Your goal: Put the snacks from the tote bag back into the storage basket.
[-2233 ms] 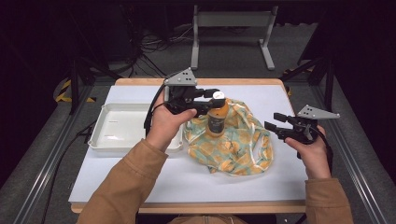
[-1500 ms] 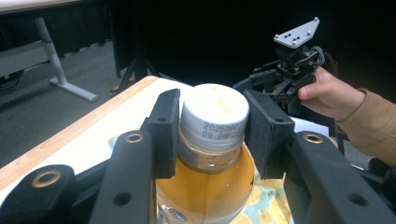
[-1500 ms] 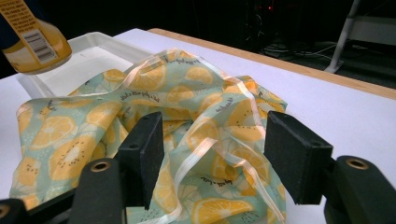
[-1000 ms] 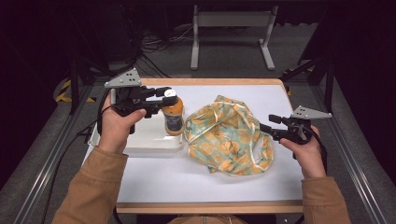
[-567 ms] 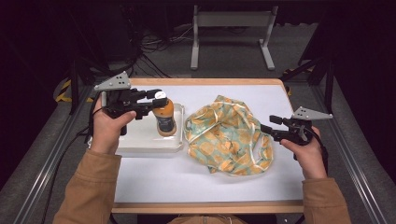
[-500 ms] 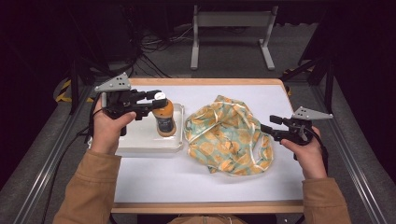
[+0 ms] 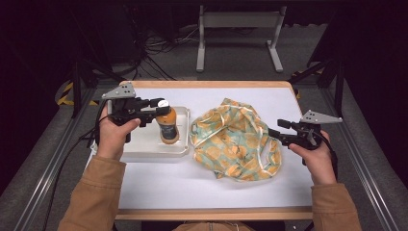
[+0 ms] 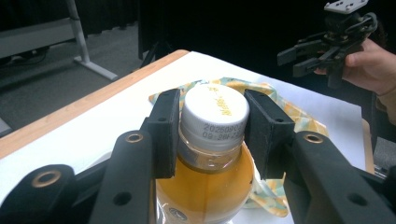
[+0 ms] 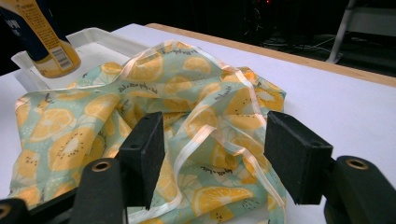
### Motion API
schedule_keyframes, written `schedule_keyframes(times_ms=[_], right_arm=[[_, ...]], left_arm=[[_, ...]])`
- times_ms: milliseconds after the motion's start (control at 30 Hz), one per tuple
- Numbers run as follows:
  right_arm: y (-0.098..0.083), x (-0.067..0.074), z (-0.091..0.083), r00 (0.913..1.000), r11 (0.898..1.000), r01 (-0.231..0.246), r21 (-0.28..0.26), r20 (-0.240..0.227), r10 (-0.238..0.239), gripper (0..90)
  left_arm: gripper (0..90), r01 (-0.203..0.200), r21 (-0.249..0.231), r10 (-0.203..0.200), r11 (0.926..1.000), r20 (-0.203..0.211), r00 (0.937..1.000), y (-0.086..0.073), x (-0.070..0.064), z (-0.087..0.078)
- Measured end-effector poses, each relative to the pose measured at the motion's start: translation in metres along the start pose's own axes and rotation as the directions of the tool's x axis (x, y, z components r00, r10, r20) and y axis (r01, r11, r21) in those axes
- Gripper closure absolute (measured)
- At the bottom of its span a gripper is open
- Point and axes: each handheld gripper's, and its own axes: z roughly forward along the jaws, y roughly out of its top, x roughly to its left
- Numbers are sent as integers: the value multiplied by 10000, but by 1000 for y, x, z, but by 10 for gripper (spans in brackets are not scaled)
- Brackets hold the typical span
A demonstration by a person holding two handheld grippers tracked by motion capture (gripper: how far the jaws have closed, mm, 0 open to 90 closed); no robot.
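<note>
A: Tabletop first: white top, with a fruit-print cloth bag crumpled at its middle, right of a white tray.

B: And the bottle?

A: Orange drink, white cap, upright over the tray; whether it touches the tray floor, nobody can tell. The left gripper has its jaws clamped on the neck.

B: The right gripper?

A: Jaws apart, empty, just beside the bag's edge.

A lab or test studio — black curtained surroundings, loose cables on the grey floor, a metal stand, aluminium rails flanking the white-topped table.
</note>
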Motion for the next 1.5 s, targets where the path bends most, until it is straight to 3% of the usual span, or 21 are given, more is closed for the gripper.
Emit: schedule_keyframes(times_ms=[133, 233, 600, 1133, 1500], right_arm=[[-1, 0, 1, 10000, 10000, 1, 30, -1, -1, 386], [-1, 0, 1, 10000, 10000, -12, 20, -2, 12, 385], [-1, 0, 1, 10000, 10000, -23, 46, 3, 23, 385], [-1, 0, 1, 10000, 10000, -22, 38, 7, 22, 385], [-1, -1, 0, 10000, 10000, 3, 13, 35, -3, 385]], left_arm=[[582, 194, 34, -194, 9998, 90, 9998, -7, 3, 4], [582, 86, 119, -87, 9999, 81, 9999, -9, 4, 5], [582, 298, 506, -313, 9983, 293, 9991, -22, 6, 14], [582, -44, 1219, -34, 9925, 640, 9979, -24, 3, 26], [581, -56, 1544, -41, 9880, 619, 9981, -26, 3, 28]])
